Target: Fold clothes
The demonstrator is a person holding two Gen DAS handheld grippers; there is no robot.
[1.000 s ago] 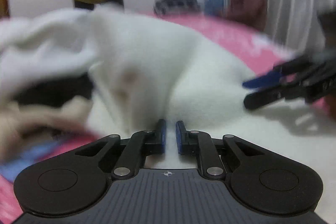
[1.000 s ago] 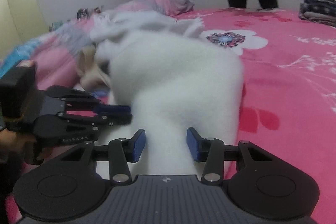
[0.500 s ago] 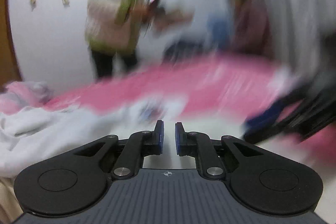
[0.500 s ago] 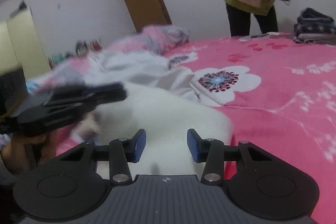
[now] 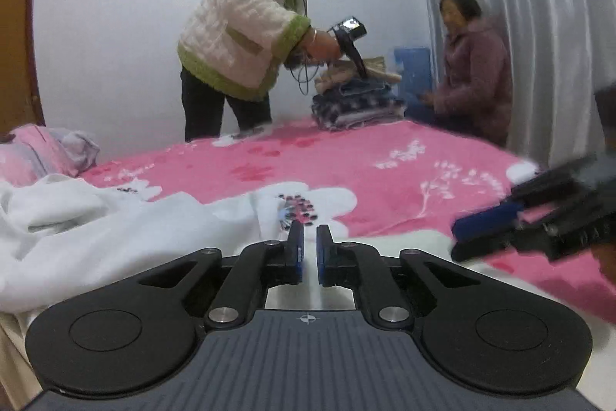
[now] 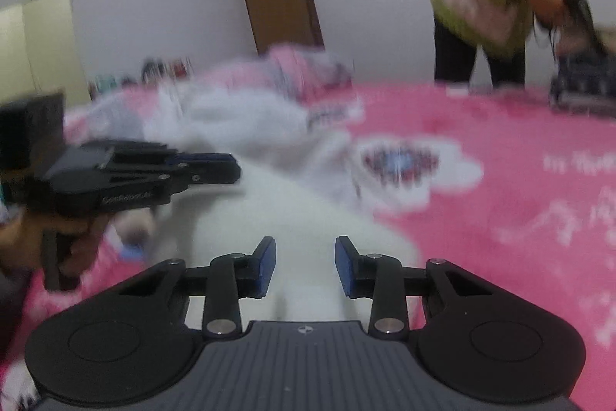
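A white fleecy garment (image 5: 115, 234) lies crumpled on the pink flowered bedspread (image 5: 385, 172); it also shows in the right wrist view (image 6: 308, 218). My left gripper (image 5: 309, 249) has its blue pads nearly together with a narrow gap, above the white cloth's edge, and nothing visible is between them. It appears from the side in the right wrist view (image 6: 227, 168). My right gripper (image 6: 304, 262) is open over the white garment, holding nothing. It shows blurred at the right of the left wrist view (image 5: 462, 237).
A standing person in a white and green jacket (image 5: 246, 37) works with another gripper over a stack of folded dark clothes (image 5: 358, 103) at the bed's far side. A seated person (image 5: 473, 76) is by the curtain. A pink pillow (image 5: 34, 153) lies at left.
Both grippers have lifted and tilted up from the white garment, so the room and far bed side now show. The left gripper stays nearly closed, the right stays open.
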